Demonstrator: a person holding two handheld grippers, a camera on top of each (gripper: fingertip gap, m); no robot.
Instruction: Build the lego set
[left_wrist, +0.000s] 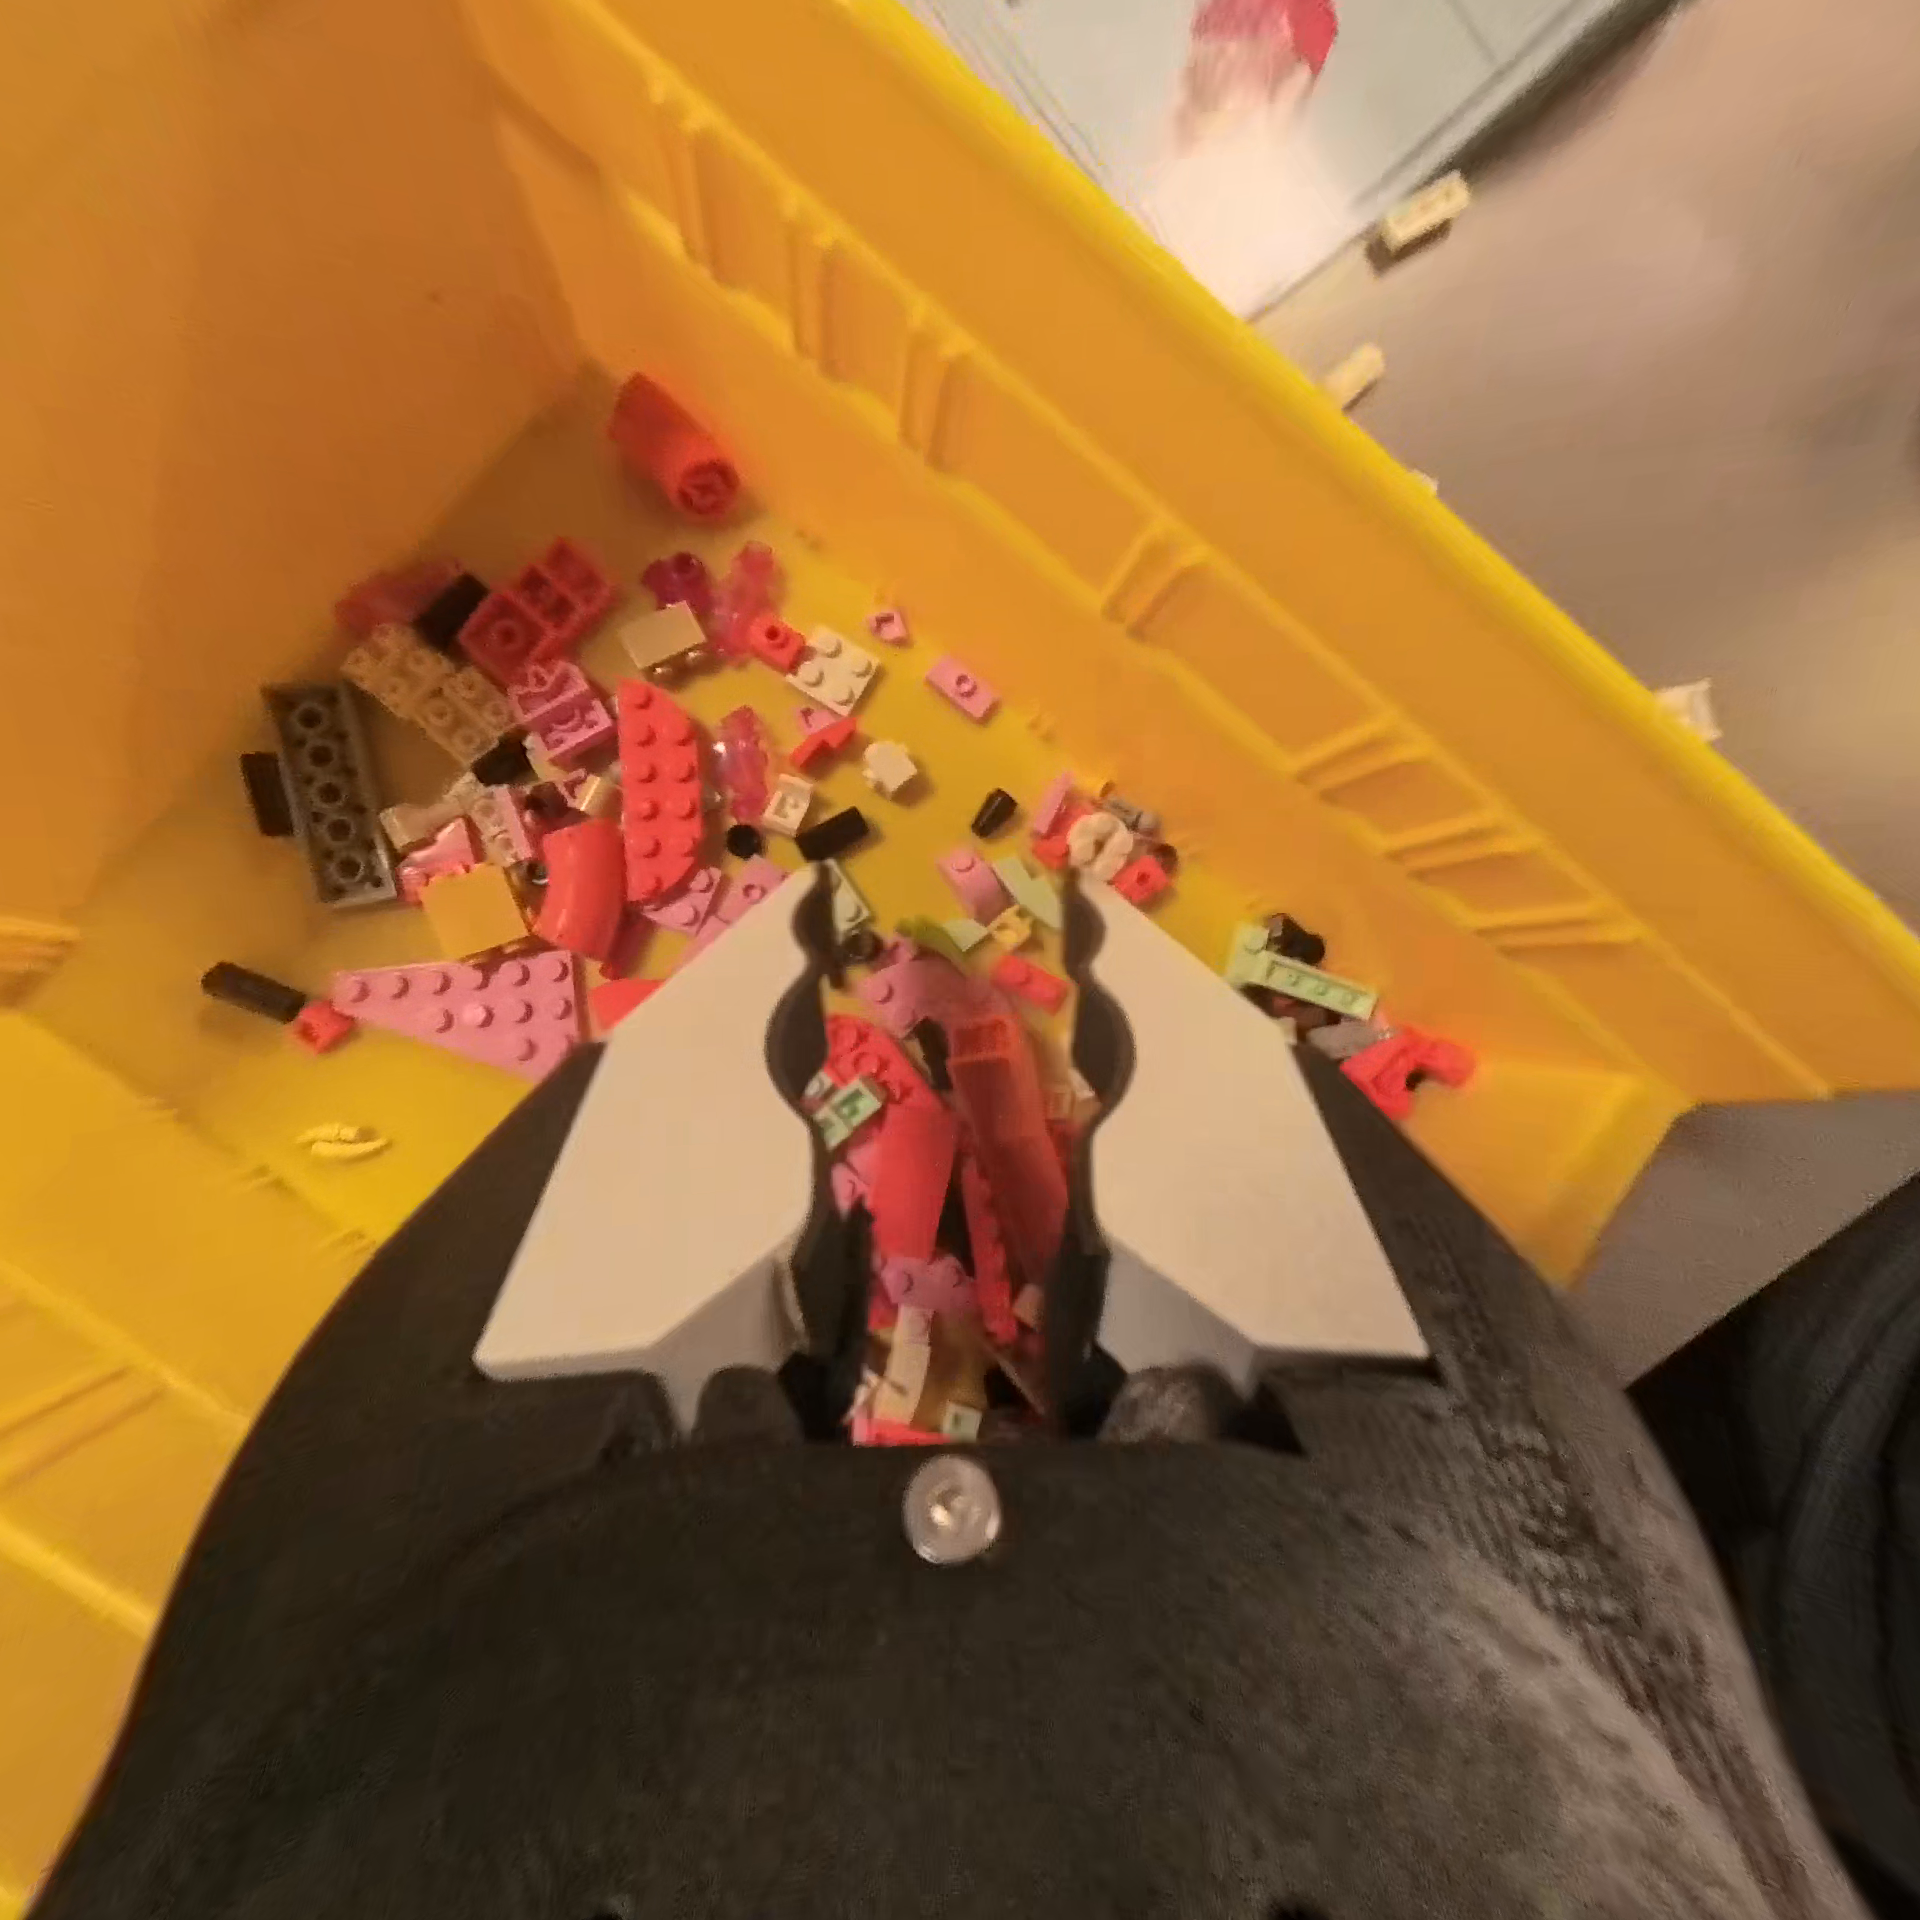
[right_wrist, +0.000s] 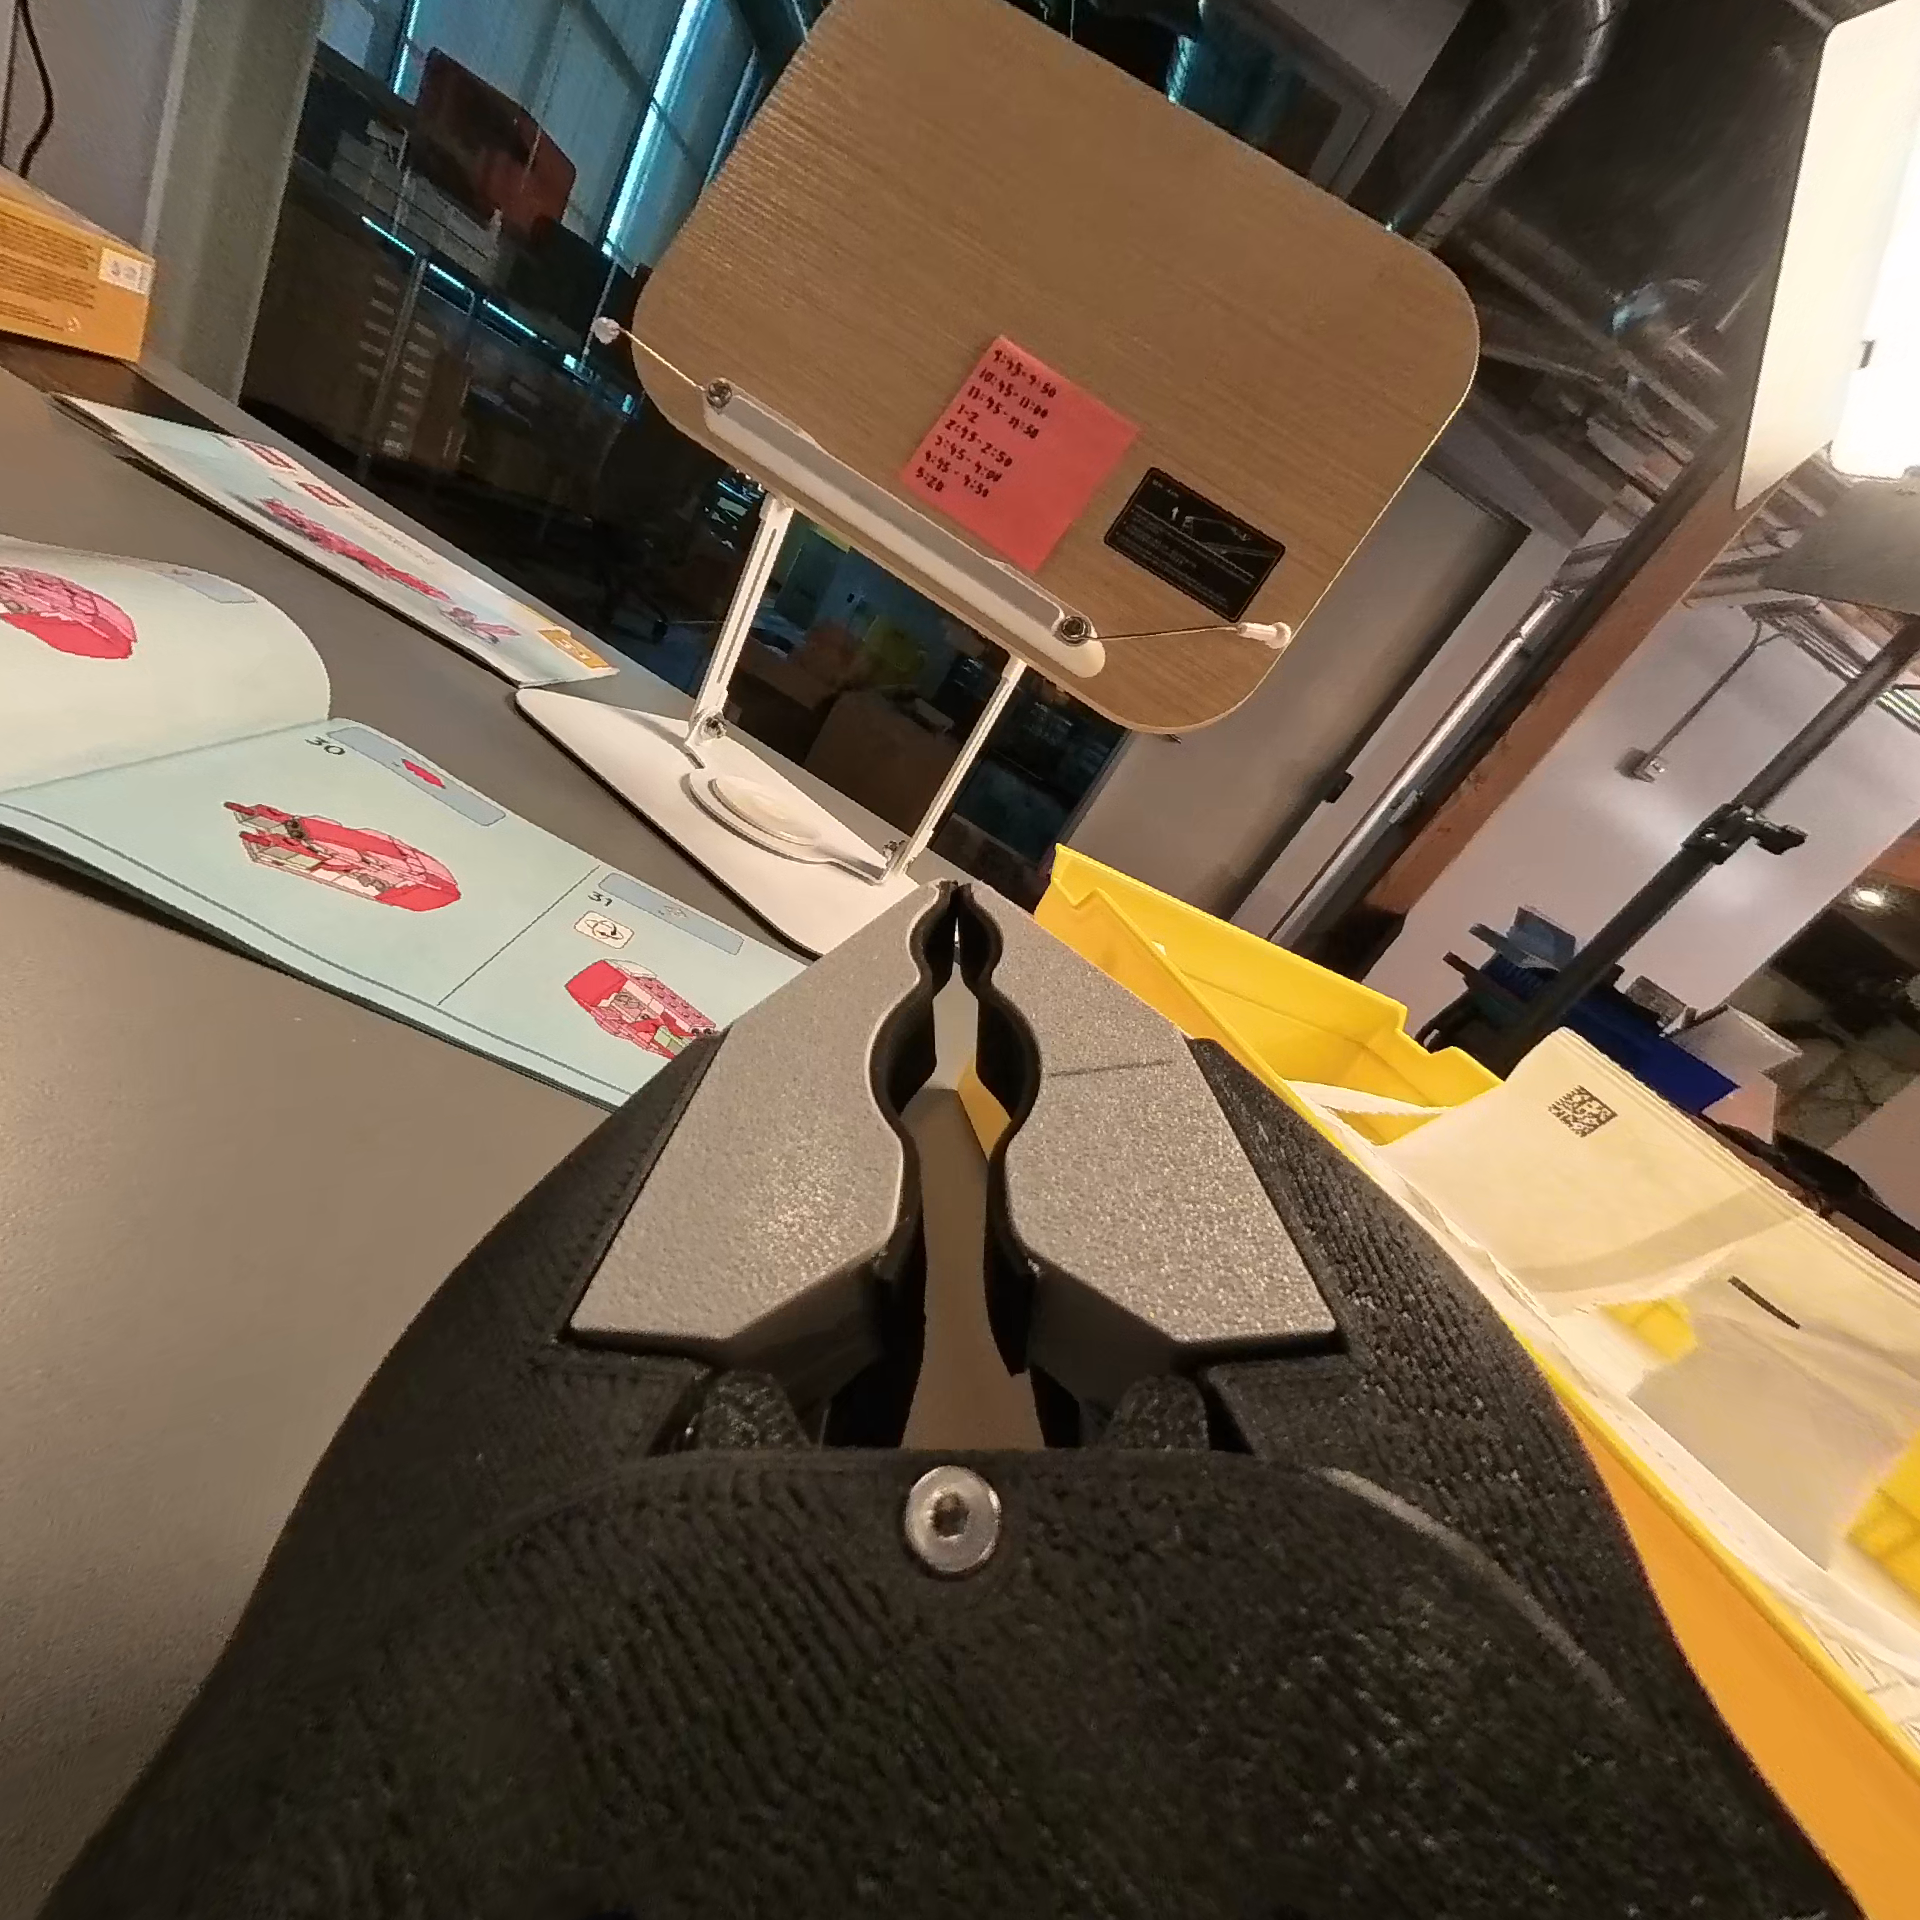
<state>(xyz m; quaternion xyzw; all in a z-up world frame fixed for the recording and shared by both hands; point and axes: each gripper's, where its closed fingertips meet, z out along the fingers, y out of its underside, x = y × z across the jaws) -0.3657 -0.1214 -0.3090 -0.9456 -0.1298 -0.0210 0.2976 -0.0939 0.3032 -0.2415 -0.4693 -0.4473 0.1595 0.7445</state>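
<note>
My left gripper (left_wrist: 943, 883) is open inside a yellow bin (left_wrist: 1039, 436), its fingertips (left_wrist: 805, 894) hanging just above a heap of loose toy bricks (left_wrist: 935, 1049) in red, pink, white and black. Nothing is pressed between the pads. A long red rounded plate (left_wrist: 660, 795), a pink wedge plate (left_wrist: 468, 1003) and a grey beam with holes (left_wrist: 327, 795) lie to the left. My right gripper (right_wrist: 951, 899) is shut with nothing between its tips. It rests low over the dark table (right_wrist: 208, 1195), next to a yellow bin (right_wrist: 1247, 997) on its right.
An open building booklet (right_wrist: 343, 862) lies on the table left of the right gripper. A wooden book stand (right_wrist: 1039, 343) on a white base (right_wrist: 665, 769) carries a pink sticky note. Paper bags (right_wrist: 1621, 1226) fill the bin at right. A cardboard box (right_wrist: 62, 270) sits far left. About 50 cm separates my left fingertips from my right. The long red rounded plate (left_wrist: 660, 795) lies some 5 cm from my left tips, 55 cm from my right tips.
</note>
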